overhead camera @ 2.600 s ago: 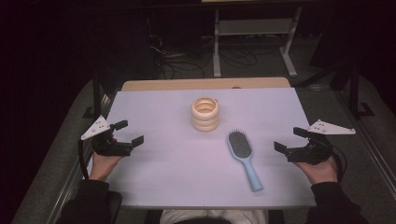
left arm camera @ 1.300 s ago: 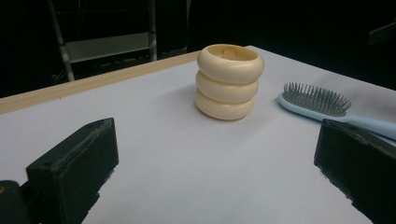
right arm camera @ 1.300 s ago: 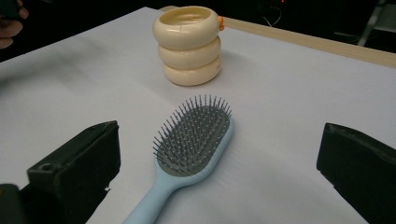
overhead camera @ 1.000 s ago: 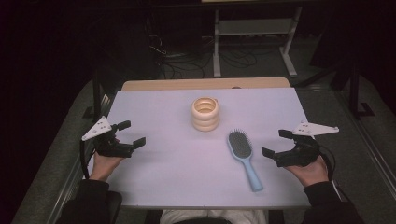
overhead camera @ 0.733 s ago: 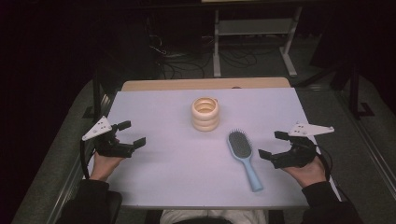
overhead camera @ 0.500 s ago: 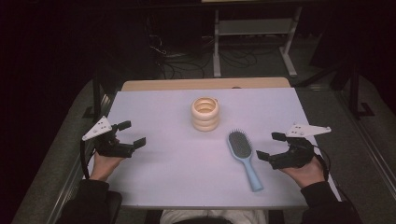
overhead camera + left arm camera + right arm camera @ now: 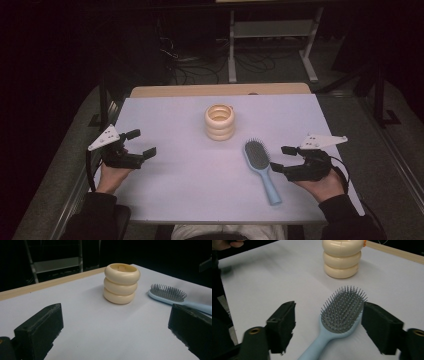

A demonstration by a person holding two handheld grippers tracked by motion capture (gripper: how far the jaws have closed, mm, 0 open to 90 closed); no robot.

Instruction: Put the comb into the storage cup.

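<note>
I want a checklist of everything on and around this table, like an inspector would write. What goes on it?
Surface: pale lilac-white table top, flat, with a light wooden strip along its far edge.
Job's things: light blue plastic hairbrush with grey bristles, lying bristles up; cream holder shaped like three stacked rings, upright, behind the brush and apart from it.
Clutter: nothing seen.
Grippers: left gripper open, nothing between its jaws. Right gripper open beside the brush; its jaws have just been closing and, in the right gripper view, flank the brush head without touching it.
Cables: one trails from each gripper; more lie on the floor behind.
Surroundings: dark room, grey metal shelf frame behind the table.
</note>
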